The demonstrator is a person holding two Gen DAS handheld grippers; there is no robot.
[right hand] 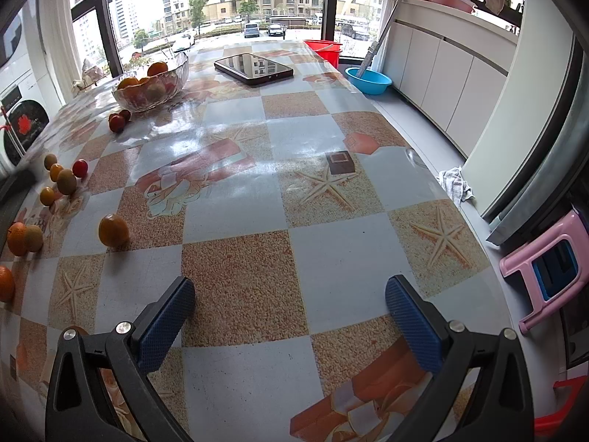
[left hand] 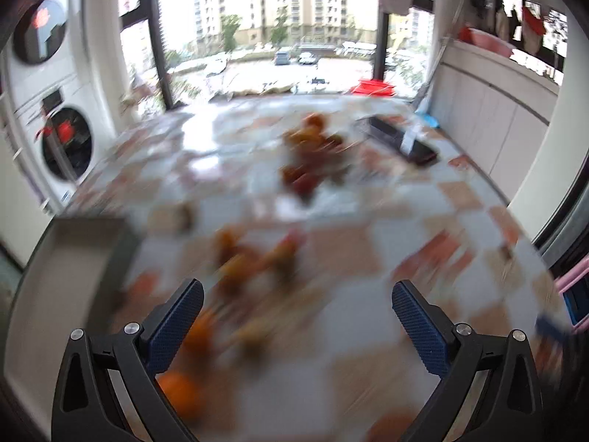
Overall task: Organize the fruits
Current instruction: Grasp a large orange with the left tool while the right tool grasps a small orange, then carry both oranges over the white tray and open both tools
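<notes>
Table (right hand: pixel 257 265): checkered cloth with starfish prints, glossy.
Far end: glass fruit bowl (right hand: pixel 151 84), dark tablet (right hand: pixel 254 68) beside it.
Near bowl: two red fruits (right hand: pixel 118 120), touching.
Left edge: loose fruits (right hand: pixel 62 180) clustered; one orange (right hand: pixel 113 230) apart.

Glass fruit bowl (right hand: pixel 152 84) upright at table's far left, w/ oranges and other fruit inside. 2 small red fruits (right hand: pixel 118 120) touching, just in front of bowl. Cluster of small orange, green-brown & red fruits (right hand: pixel 62 178) near left edge. Lone orange (right hand: pixel 113 230) nearer. Left wrist view: fruits blurred.
</notes>
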